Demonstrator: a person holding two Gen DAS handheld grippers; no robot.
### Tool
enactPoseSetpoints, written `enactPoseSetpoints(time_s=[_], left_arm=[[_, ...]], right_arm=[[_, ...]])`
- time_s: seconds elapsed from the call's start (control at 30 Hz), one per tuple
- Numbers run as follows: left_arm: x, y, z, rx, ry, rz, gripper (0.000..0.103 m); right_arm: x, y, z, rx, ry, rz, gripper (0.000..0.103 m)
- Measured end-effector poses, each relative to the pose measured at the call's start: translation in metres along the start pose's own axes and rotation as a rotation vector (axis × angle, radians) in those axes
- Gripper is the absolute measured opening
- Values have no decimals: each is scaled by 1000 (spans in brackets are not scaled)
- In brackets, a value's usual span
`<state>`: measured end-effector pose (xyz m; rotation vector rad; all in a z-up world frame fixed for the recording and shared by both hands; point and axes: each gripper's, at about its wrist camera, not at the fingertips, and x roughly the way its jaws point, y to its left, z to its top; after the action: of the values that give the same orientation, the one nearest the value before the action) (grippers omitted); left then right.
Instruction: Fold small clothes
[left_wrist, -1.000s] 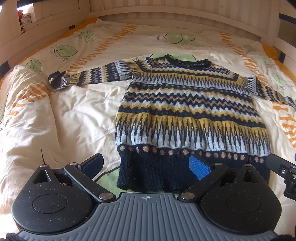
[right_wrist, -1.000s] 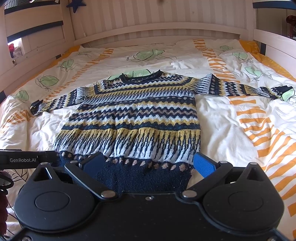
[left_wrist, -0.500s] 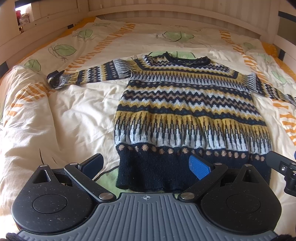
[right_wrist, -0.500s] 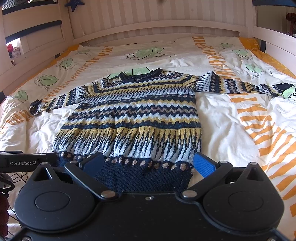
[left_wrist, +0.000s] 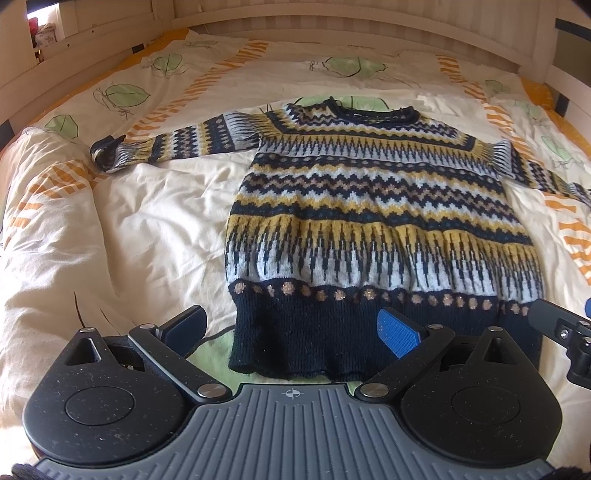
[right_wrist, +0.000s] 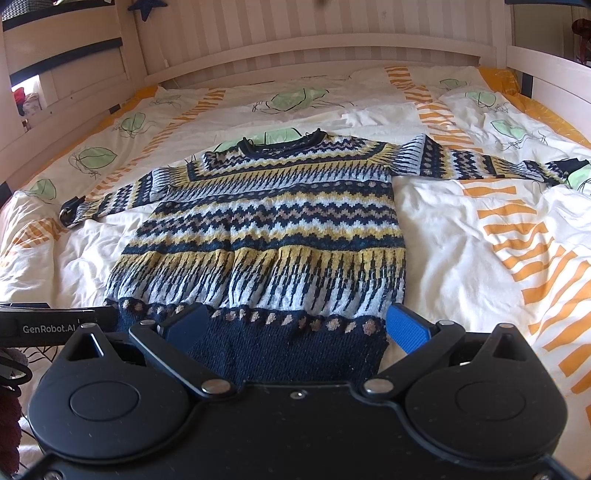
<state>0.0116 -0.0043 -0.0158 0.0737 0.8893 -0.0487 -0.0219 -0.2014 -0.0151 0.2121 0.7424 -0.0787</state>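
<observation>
Sweater (left_wrist: 380, 221): patterned knit, zigzag bands in navy, yellow and grey, lying flat on the duvet (left_wrist: 147, 229), sleeves spread.
Hidden: the sweater's right cuff runs out of the left view; its hem corners sit behind the claws.
Left gripper (left_wrist: 291, 328): spread wide at the hem, holding nothing.
Right gripper (right_wrist: 295, 325): likewise wide apart, empty.
Duvet: crumpled cotton, leaf and orange-stripe print.
Frame (right_wrist: 314, 40): pale slatted wood beyond the collar.
</observation>
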Motion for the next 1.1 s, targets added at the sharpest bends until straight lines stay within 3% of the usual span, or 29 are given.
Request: enactPoseSetpoints(time_s=[0.73,1.1], left_arm=[[30,2,7,-5,61,-3,100],[56,7,30,4,47,-13,100]], right_arm=[[36,-9,5,51,85,23,102],[70,-32,19,107,105,17,102]])
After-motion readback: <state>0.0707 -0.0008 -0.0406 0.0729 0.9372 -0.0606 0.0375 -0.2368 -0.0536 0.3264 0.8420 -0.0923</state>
